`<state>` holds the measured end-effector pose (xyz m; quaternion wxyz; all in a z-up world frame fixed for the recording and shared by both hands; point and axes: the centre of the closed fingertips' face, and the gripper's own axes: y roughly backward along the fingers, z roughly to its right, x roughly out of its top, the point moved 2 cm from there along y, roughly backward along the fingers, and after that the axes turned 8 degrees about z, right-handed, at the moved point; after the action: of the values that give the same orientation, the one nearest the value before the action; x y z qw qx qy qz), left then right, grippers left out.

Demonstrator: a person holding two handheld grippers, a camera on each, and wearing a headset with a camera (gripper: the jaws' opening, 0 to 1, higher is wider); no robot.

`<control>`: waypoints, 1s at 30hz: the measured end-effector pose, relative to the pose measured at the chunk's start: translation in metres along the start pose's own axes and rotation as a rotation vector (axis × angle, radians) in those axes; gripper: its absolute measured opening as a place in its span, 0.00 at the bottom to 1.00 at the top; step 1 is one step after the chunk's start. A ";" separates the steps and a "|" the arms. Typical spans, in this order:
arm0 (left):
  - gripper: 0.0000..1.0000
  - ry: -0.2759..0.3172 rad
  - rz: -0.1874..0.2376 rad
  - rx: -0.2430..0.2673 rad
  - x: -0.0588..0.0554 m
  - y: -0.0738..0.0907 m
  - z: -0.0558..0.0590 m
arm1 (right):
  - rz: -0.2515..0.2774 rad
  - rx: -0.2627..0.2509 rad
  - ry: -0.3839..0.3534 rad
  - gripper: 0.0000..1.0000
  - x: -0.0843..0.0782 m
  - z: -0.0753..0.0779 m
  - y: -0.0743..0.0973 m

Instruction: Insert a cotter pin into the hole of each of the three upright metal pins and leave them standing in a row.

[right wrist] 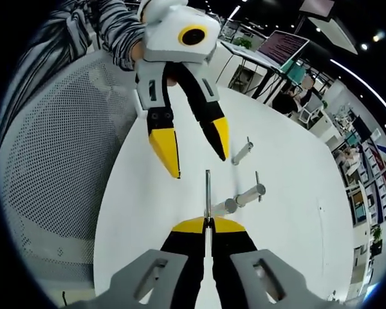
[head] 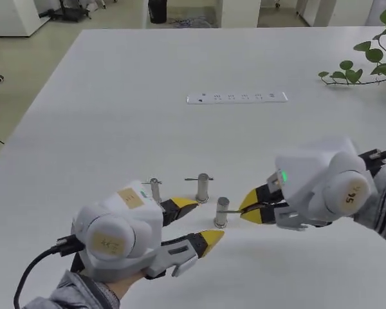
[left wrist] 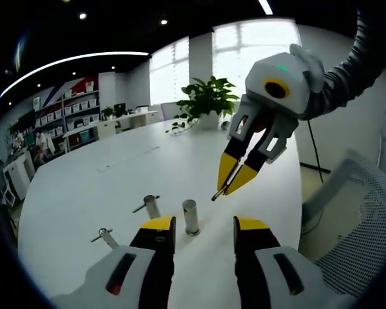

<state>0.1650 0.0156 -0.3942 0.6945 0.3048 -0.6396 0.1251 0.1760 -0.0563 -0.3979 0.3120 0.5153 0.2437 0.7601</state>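
Noting left gripper (head: 204,220) nearest, low in head view: holding jaws wide apart, gripping nothing, pointing yellow tips toward nearest metal pin (head: 221,212). Trying to read tan sticker on its housing and marks on both round end caps; too blurred to make out. Spotting small green light on right gripper (head: 248,210). Seeing right gripper clenched on thin cotter pin (head: 230,211), pinching it at one end and aiming free end at top of nearest metal pin; unable to tell whether touching or just short. Checking left gripper view: finding same bare-topped pin (left wrist: 191,217) standing upright just ahead, between the open jaws. Logging second metal pin (head: 203,187) and third metal pin (head: 156,190) upright beside it in a loose row, each carrying a cross-pin through its top. Recording white table (head: 116,96) under everything, white power strip (head: 237,98) lying well beyond the pins, leafy plant (head: 367,61) at far right edge. Glimpsing mesh chair (left wrist: 354,212), shelving and bright windows in open office behind.
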 end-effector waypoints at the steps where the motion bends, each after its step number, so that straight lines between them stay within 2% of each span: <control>1: 0.34 0.003 -0.002 0.012 -0.001 -0.002 -0.002 | -0.007 -0.006 -0.010 0.00 -0.004 0.001 0.001; 12: 0.33 0.009 -0.035 0.082 -0.017 -0.025 -0.012 | -0.081 -0.040 -0.056 0.00 -0.039 0.012 -0.001; 17: 0.31 0.027 -0.049 0.102 -0.025 -0.036 -0.017 | -0.096 -0.052 -0.072 0.00 -0.049 0.018 -0.004; 20: 0.30 0.013 -0.065 0.110 -0.029 -0.041 -0.019 | -0.101 -0.055 -0.075 0.00 -0.052 0.020 -0.006; 24: 0.28 0.034 -0.084 0.119 -0.038 -0.048 -0.022 | -0.105 -0.050 -0.076 0.00 -0.056 0.021 -0.010; 26: 0.27 0.091 -0.088 0.124 -0.041 -0.052 -0.021 | -0.104 -0.051 -0.080 0.00 -0.057 0.023 -0.013; 30: 0.26 0.116 -0.087 0.133 -0.044 -0.061 -0.023 | -0.103 -0.043 -0.078 0.00 -0.059 0.022 -0.016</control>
<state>0.2109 -0.0092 -0.4522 0.7133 0.3698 -0.5750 0.1544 0.2165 -0.0865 -0.4386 0.3711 0.5242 0.2413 0.7275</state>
